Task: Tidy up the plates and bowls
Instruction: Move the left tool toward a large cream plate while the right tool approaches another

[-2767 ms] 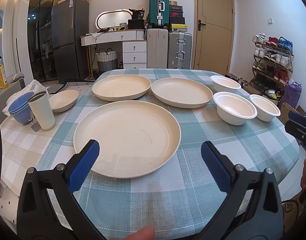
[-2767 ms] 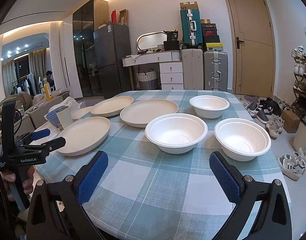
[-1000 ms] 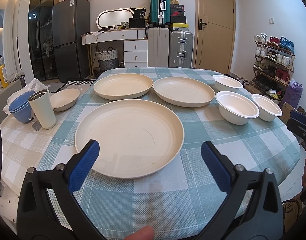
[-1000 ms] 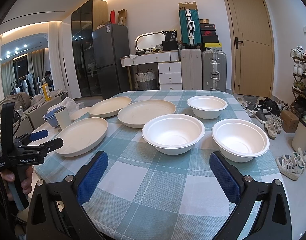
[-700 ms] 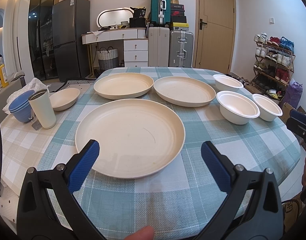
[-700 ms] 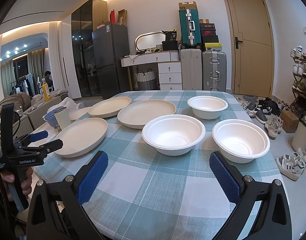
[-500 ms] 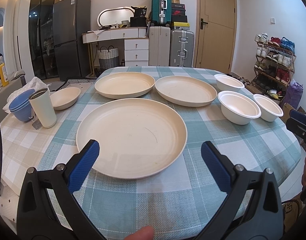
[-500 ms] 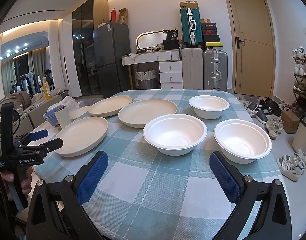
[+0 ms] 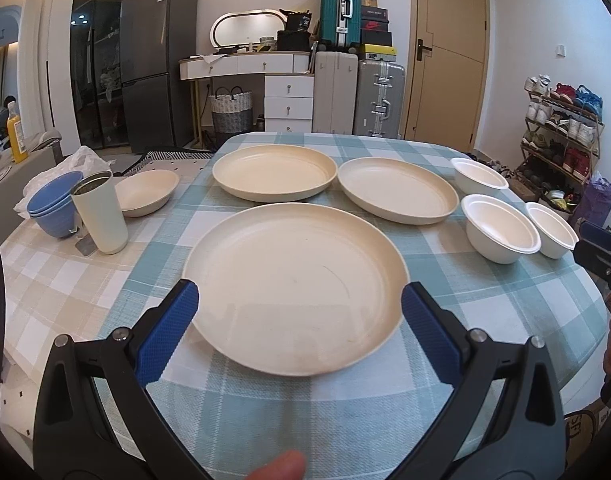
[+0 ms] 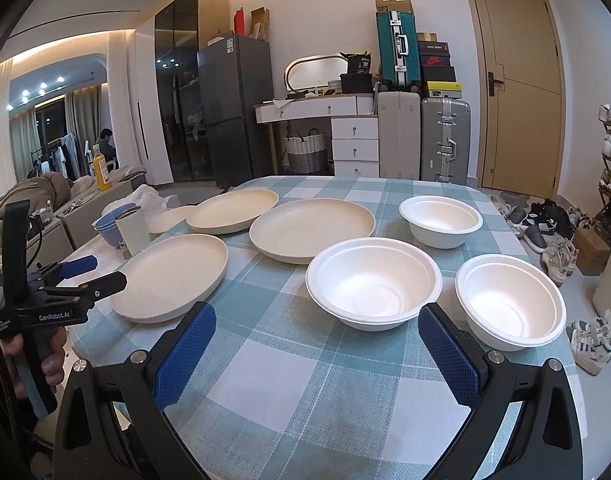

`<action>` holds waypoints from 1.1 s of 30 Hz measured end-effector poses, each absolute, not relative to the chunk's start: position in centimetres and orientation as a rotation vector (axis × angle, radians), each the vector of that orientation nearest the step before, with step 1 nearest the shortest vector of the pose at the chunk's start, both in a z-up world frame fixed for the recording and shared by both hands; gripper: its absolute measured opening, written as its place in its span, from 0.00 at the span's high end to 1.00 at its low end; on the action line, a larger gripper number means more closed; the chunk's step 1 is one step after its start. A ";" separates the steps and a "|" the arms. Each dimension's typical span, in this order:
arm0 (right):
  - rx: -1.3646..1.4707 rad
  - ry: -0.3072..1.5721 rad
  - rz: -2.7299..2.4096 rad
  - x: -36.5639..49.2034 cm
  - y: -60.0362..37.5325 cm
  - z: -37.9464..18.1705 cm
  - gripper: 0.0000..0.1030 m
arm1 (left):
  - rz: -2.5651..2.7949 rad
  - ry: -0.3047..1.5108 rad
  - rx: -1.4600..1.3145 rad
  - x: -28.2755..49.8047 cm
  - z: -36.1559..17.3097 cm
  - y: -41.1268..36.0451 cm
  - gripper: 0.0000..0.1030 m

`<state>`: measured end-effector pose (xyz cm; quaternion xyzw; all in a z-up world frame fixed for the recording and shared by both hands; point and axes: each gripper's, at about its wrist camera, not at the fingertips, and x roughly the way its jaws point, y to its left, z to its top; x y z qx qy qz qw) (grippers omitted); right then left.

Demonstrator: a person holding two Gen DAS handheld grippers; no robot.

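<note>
Three cream plates lie on the checked table: a near one [image 9: 295, 284], a far left one [image 9: 274, 172] and a far right one [image 9: 399, 189]. Three white bowls stand to their right: a middle one [image 10: 373, 282], a near right one [image 10: 510, 300] and a far one [image 10: 441, 220]. My left gripper [image 9: 299, 300] is open and empty, its fingers either side of the near plate's front rim. My right gripper [image 10: 316, 326] is open and empty, just before the middle bowl.
At the table's left stand a pale cup [image 9: 100, 212], stacked blue bowls [image 9: 53, 204] and a small cream bowl [image 9: 145, 191]. The table edge [image 9: 585, 320] curves off at the right, with a shoe rack [image 9: 561, 132] beyond.
My left gripper has eased forward, so the near plate now lies between its fingertips. My right gripper has crept slightly toward the middle bowl.
</note>
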<state>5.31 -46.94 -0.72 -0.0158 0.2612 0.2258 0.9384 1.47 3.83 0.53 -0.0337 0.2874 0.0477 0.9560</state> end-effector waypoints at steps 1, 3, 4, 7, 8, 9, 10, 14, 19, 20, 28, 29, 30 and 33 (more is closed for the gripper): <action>-0.033 0.534 0.464 5.5 -46.7 -0.7 0.00 | 0.102 0.584 -0.070 1.6 0.6 4.2 0.02; -0.031 0.541 0.482 6.1 -46.0 -0.6 0.00 | 0.109 0.588 -0.075 1.8 0.9 4.8 0.02; -0.029 0.547 0.489 6.4 -45.6 -0.6 0.00 | 0.114 0.592 -0.076 1.9 0.9 5.1 0.02; -0.026 0.564 0.508 7.4 -44.5 -0.6 0.00 | 0.127 0.605 -0.069 2.4 1.0 6.1 0.02; -0.027 0.568 0.511 7.5 -44.1 -0.6 0.00 | 0.130 0.610 -0.069 2.5 1.0 6.3 0.02; -0.028 0.573 0.521 7.9 -43.7 -0.6 0.00 | 0.132 0.617 -0.073 2.7 1.0 6.8 0.02; -0.029 0.576 0.527 8.1 -43.4 -0.6 0.00 | 0.133 0.624 -0.080 3.0 0.9 7.1 0.02; -0.043 0.586 0.547 9.2 -42.0 -0.4 0.00 | 0.138 0.639 -0.101 3.8 0.9 8.5 0.02; -0.053 0.602 0.567 11.0 -40.1 -0.1 0.00 | 0.162 0.646 -0.105 4.8 1.5 10.0 0.02; -0.055 0.606 0.569 11.3 -39.8 0.0 0.00 | 0.165 0.649 -0.105 5.0 1.6 10.4 0.02; -0.067 0.618 0.577 13.8 -37.5 1.4 0.00 | 0.200 0.663 -0.120 7.1 2.7 13.0 0.02; -0.063 0.619 0.579 14.2 -37.2 1.6 0.00 | 0.202 0.661 -0.115 7.4 2.9 13.2 0.02; -0.061 0.622 0.581 14.5 -37.0 1.8 0.00 | 0.206 0.657 -0.111 7.6 3.1 13.5 0.02; -0.058 0.631 0.579 15.5 -36.3 2.2 0.00 | 0.205 0.664 -0.116 8.2 3.6 14.2 0.02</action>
